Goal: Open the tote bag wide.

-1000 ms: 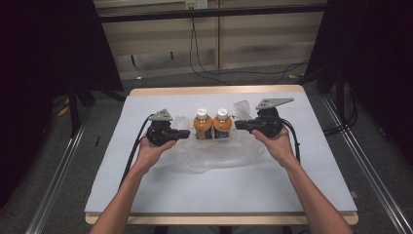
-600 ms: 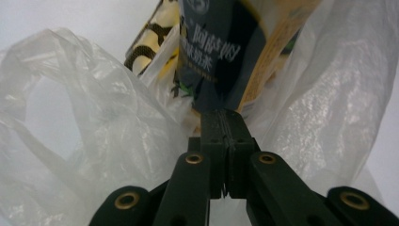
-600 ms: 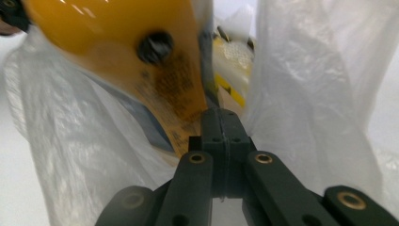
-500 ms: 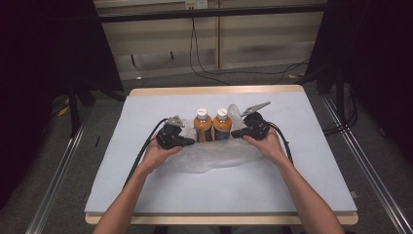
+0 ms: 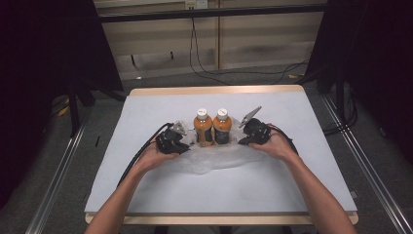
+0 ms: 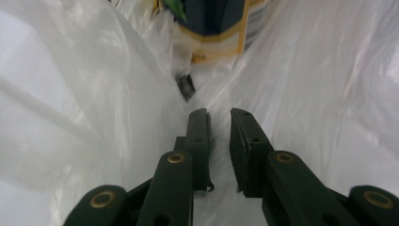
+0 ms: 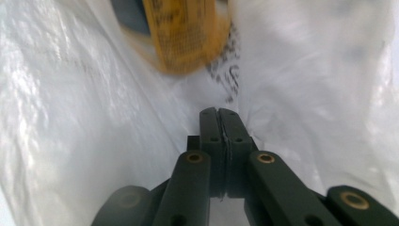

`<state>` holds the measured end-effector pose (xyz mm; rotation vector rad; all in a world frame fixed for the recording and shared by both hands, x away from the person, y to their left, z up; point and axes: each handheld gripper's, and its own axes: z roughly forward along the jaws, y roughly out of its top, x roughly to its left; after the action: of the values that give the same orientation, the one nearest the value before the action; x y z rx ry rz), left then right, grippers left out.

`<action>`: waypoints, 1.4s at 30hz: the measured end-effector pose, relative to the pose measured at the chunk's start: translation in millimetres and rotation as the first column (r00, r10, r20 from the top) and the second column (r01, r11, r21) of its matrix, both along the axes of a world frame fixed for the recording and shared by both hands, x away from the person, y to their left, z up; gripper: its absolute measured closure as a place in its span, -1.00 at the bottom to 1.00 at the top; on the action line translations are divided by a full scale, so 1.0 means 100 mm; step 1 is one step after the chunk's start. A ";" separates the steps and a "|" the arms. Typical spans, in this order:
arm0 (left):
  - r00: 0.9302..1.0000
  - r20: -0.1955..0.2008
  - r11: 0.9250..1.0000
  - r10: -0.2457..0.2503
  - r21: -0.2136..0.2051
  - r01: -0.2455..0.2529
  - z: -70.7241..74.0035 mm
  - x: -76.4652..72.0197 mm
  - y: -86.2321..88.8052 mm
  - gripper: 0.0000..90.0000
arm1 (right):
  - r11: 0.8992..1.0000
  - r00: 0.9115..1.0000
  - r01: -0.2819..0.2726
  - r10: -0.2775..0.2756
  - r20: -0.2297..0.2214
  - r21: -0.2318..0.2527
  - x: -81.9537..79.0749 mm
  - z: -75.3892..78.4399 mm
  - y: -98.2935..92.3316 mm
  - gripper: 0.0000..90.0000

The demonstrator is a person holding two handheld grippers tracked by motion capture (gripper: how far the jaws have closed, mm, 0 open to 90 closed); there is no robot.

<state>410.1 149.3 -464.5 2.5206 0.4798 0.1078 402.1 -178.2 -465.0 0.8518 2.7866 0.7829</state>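
both hand-held grippers sit low at the sides of a thin clear plastic bag (image 5: 214, 158) with two orange bottles (image 5: 213, 127) standing in it. a second ago they were higher and wider apart; now they have come down and in, right beside the bottles.

left hand-held gripper (image 6: 219, 123): its jaws have just been opening. a small gap shows between them, and the bag film lies all around, but the pads do not press on it. it looks like it has just let go of the bag.

right hand-held gripper (image 7: 219, 123): its jaws are pressed tight together, with bag film at the tips. i cannot tell if a bit of film is pinched there.

the bottles stand between the two grippers, just ahead of each one's jaws. the bag lies crumpled under and around them on the white tabletop (image 5: 292, 185).

i think the bag has just been set down, and the right side may let go next.
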 end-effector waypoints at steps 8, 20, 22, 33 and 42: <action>0.999 -0.023 0.999 -0.033 0.029 0.034 0.02 -0.03 0.06 0.68 | 0.993 0.999 -0.054 0.053 -0.010 -0.101 -0.12 0.06 -0.09 0.72; 0.999 -0.032 0.997 -0.042 0.069 0.044 0.05 -0.09 0.11 0.60 | 0.990 0.998 -0.060 0.059 -0.013 -0.127 -0.26 0.07 -0.31 0.68; 0.999 -0.019 0.995 -0.047 0.082 0.048 0.06 -0.07 0.12 0.60 | 0.989 0.998 -0.065 0.063 -0.015 -0.130 -0.26 0.08 -0.33 0.68; 0.996 -0.081 0.999 -0.039 0.013 0.040 0.02 0.02 0.26 0.55 | 0.993 0.999 -0.035 0.034 -0.009 -0.116 -0.26 0.07 -0.46 0.65; 0.991 -0.087 0.992 -0.106 0.060 0.112 0.06 -0.13 0.22 0.69 | 0.994 0.999 -0.039 0.036 -0.033 -0.102 -0.34 0.07 -0.57 0.65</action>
<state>396.9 171.6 -458.4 2.6172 0.3757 -0.0243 368.4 -235.5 -458.0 0.8024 2.8494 0.6299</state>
